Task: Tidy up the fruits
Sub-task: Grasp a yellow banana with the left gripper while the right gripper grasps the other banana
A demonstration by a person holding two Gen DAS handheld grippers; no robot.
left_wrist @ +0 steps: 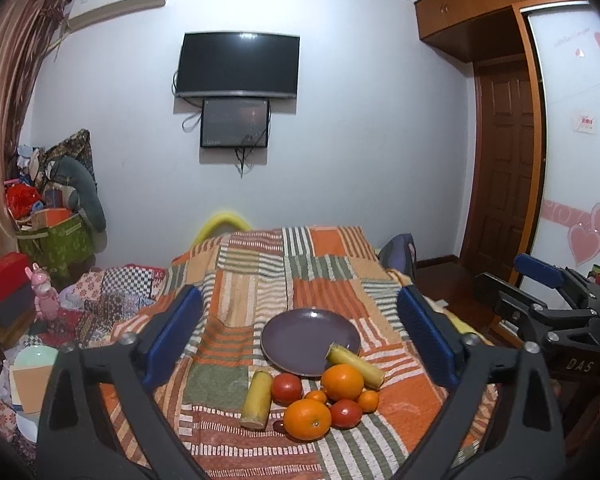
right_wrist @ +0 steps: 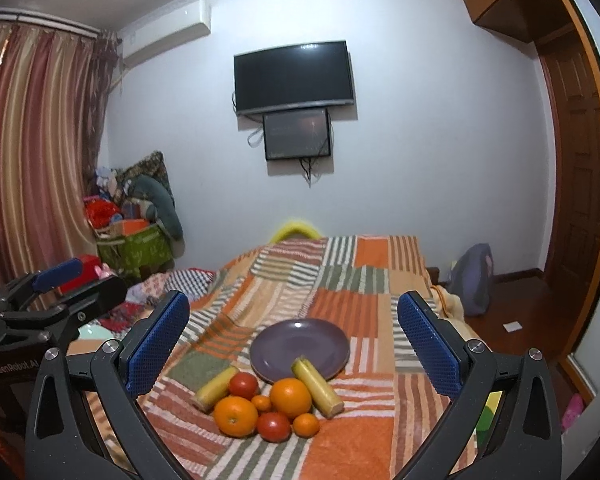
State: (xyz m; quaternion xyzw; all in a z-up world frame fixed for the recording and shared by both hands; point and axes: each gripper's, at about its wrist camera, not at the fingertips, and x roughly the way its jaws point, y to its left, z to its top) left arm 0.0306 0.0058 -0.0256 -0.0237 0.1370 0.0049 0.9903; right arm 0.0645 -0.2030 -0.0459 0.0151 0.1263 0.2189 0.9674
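Note:
A purple plate (left_wrist: 300, 336) (right_wrist: 292, 344) lies empty on the patchwork blanket. In front of it sits a cluster: two large oranges (left_wrist: 307, 419) (right_wrist: 290, 397), two tomatoes (left_wrist: 286, 388) (right_wrist: 274, 426), two small tangerines (left_wrist: 368, 401) (right_wrist: 306, 425) and two yellow cane pieces (left_wrist: 257, 400) (right_wrist: 318, 386); one cane piece rests on the plate's rim. My left gripper (left_wrist: 300, 344) is open and empty, above and behind the fruit. My right gripper (right_wrist: 294, 344) is open and empty, likewise held back. Each gripper shows in the other's view (left_wrist: 548, 292) (right_wrist: 48, 300).
The blanket (left_wrist: 332, 268) covers a bed whose right edge drops to a wooden floor (right_wrist: 512, 312). Boxes, toys and bags (left_wrist: 52, 240) crowd the left side. A TV (left_wrist: 238, 65) hangs on the far wall. A wardrobe and door (left_wrist: 504, 160) stand at right.

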